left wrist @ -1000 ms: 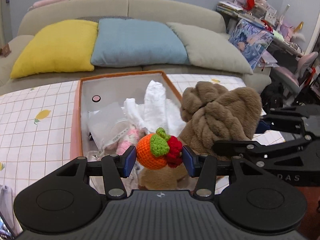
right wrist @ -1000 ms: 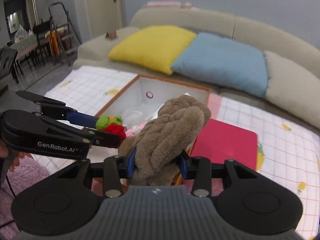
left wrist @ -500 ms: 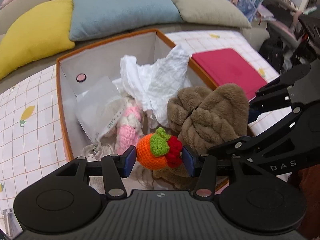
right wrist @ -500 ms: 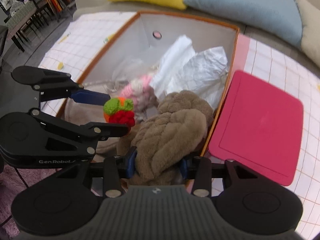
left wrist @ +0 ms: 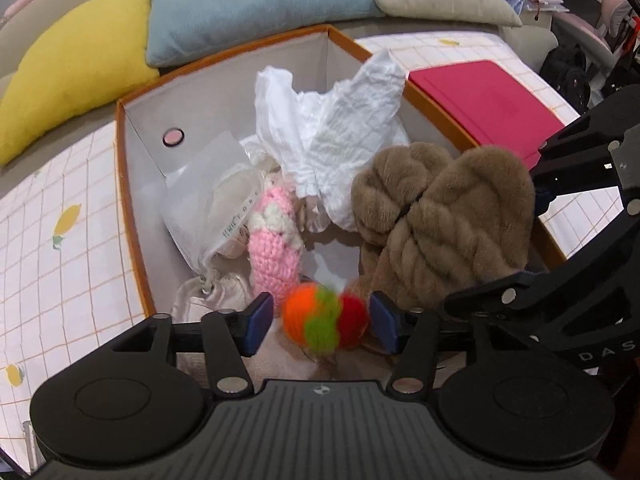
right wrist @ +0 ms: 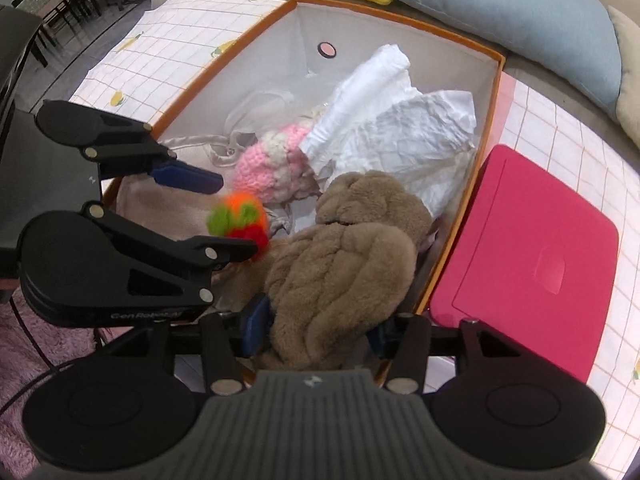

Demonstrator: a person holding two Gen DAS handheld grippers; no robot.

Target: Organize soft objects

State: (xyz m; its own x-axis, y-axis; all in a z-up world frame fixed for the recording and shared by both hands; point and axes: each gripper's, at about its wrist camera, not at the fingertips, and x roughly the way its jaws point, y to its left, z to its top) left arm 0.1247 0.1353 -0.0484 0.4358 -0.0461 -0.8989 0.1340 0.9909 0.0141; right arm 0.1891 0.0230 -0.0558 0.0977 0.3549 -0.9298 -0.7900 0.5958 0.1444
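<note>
Left tongs just opening, spread; crochet toy blurred between pads, lower centre, above box. Right tongs just opening, spread; brown plush between pads, over box, centre.

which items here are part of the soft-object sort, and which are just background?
Job:
- crochet fruit toy, loose between left gripper pads, jaws just opening
- brown plush slippers, in right gripper, jaws just opening
- orange-rimmed storage box
- pink crochet toy
- white cloth

Background:
- pink lid
- yellow cushion
- blue cushion
</note>
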